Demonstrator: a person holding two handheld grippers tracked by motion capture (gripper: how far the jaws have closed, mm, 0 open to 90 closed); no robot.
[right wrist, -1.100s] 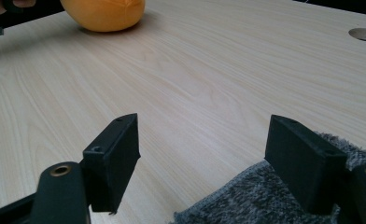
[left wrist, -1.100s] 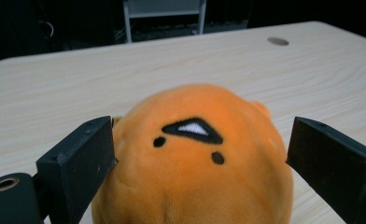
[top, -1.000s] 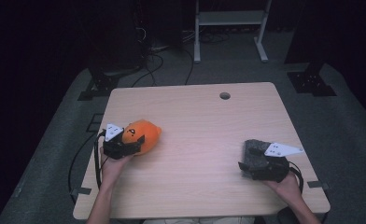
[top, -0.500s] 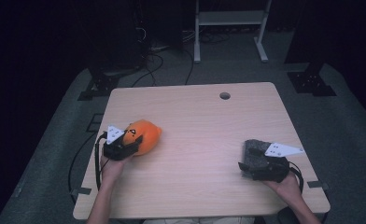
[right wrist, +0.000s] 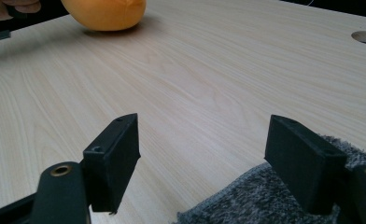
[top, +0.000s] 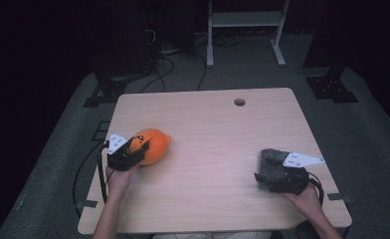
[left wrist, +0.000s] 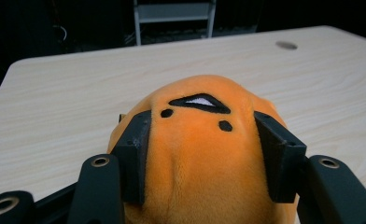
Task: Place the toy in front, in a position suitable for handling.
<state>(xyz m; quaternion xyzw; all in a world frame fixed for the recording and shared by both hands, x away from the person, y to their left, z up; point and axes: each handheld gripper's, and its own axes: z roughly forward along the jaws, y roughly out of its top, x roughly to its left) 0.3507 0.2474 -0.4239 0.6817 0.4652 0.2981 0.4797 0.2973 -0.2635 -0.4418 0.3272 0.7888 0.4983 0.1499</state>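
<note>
We have our left gripper (left wrist: 202, 154) closed on the round orange plush toy (left wrist: 204, 154) near the table's (top: 223, 129) left edge, not yet lifted, while our right gripper (right wrist: 204, 163) rests with jaws apart over the grey fuzzy cloth (right wrist: 274, 198).

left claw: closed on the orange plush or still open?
Shut on it. The left claw has just been closing, and both pads now press into the sides of the orange plush, denting it.

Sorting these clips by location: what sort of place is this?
Probably a lab or studio: a light wooden table with a cable hole, black stand feet on grey carpet, and loose floor cables.
</note>
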